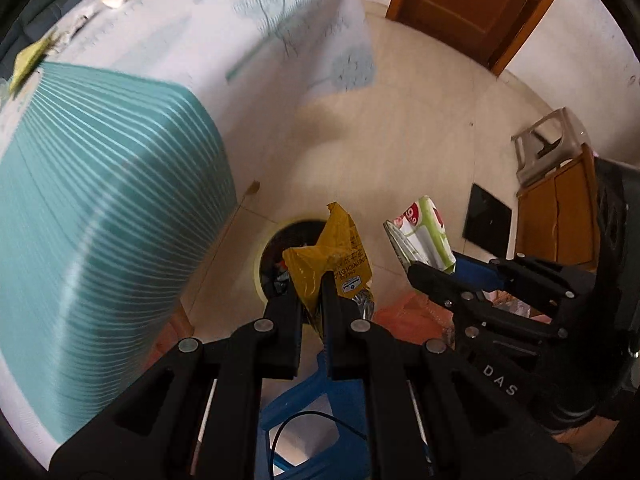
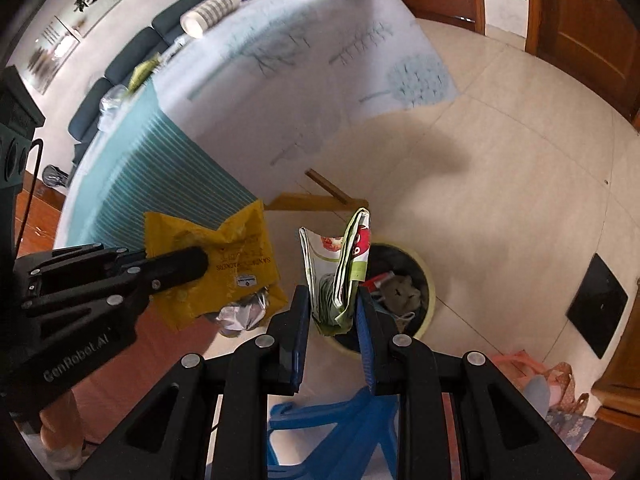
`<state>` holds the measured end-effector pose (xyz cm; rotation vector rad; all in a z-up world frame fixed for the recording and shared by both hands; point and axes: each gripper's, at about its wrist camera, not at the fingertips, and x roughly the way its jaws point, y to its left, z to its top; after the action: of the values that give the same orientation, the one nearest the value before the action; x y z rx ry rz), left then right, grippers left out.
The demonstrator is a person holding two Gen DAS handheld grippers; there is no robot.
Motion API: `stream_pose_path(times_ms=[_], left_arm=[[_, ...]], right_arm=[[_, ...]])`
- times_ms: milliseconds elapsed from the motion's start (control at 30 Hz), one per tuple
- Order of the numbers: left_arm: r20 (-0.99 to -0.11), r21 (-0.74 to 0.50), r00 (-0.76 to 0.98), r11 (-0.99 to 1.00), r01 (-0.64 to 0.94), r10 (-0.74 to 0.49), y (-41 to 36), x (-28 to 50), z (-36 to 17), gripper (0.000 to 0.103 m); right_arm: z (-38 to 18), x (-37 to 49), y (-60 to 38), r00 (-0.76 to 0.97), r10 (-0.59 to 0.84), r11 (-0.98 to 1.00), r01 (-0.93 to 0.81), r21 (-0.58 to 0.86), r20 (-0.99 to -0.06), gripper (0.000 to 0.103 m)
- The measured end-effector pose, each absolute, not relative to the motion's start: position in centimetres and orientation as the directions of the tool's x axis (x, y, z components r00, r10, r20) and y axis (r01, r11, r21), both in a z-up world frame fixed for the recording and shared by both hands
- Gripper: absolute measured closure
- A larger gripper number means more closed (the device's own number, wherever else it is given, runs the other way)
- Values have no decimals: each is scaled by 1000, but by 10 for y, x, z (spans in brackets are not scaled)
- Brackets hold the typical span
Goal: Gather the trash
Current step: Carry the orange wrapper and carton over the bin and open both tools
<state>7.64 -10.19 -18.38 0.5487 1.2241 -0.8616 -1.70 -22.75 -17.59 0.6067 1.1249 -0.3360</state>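
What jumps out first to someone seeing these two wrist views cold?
Probably the yellow snack wrapper pinched in the left gripper, held above the round trash bin on the floor. Beside it, the right gripper clamps a folded white-and-green wrapper over the same bin, which already holds trash. Behind both hangs the teal-striped tablecloth, with a stack of paper cups lying on the table top.
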Motion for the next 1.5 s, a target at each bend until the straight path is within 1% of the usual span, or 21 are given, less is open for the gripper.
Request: stream_pose_path(times_ms=[233, 367, 433, 600, 733, 833, 1033, 1300, 1367, 1400, 1433, 1500], left_arm=[[-977, -70, 69, 610, 789, -201, -112, 85, -233, 98], [-983, -64, 57, 622, 780, -173, -117, 92, -260, 98], [-983, -15, 100, 608, 794, -155, -121, 93, -269, 97], [-971, 66, 181, 556, 828, -154, -139, 90, -281, 97], [-967, 103, 207, 517, 850, -149, -151, 89, -292, 97], [-976, 74, 165, 491, 868, -144, -158, 83, -303, 97], [-987, 57, 123, 481, 875, -106, -161, 83, -327, 97], [-998, 9, 44, 522, 853, -53, -172, 101, -359, 97], [-998, -2, 29, 532, 847, -50, -171, 105, -363, 97], [-999, -5, 24, 538, 843, -48, -172, 108, -366, 97], [-999, -9, 20, 542, 840, -46, -173, 111, -368, 97], [-999, -12, 11, 554, 832, -39, -174, 115, -373, 96]], right_arm=[[-232, -9, -242, 340, 83, 762, 584, 280, -937, 81], [-262, -2, -251, 320, 124, 730, 612, 305, -939, 81], [-275, 0, -254, 313, 132, 722, 620, 307, -941, 81], [-306, 6, -262, 290, 162, 698, 642, 318, -943, 81], [-325, 7, -270, 278, 175, 687, 653, 319, -945, 81], [-331, 6, -272, 271, 178, 690, 651, 316, -946, 81], [-347, 8, -274, 245, 192, 686, 659, 309, -950, 80], [-373, 14, -285, 244, 229, 648, 684, 335, -942, 80], [-379, 17, -288, 251, 244, 633, 690, 350, -937, 78], [-383, 17, -289, 257, 251, 626, 692, 359, -933, 73], [-385, 18, -290, 259, 255, 620, 695, 364, -931, 70], [-390, 17, -293, 263, 258, 612, 700, 368, -930, 67]])
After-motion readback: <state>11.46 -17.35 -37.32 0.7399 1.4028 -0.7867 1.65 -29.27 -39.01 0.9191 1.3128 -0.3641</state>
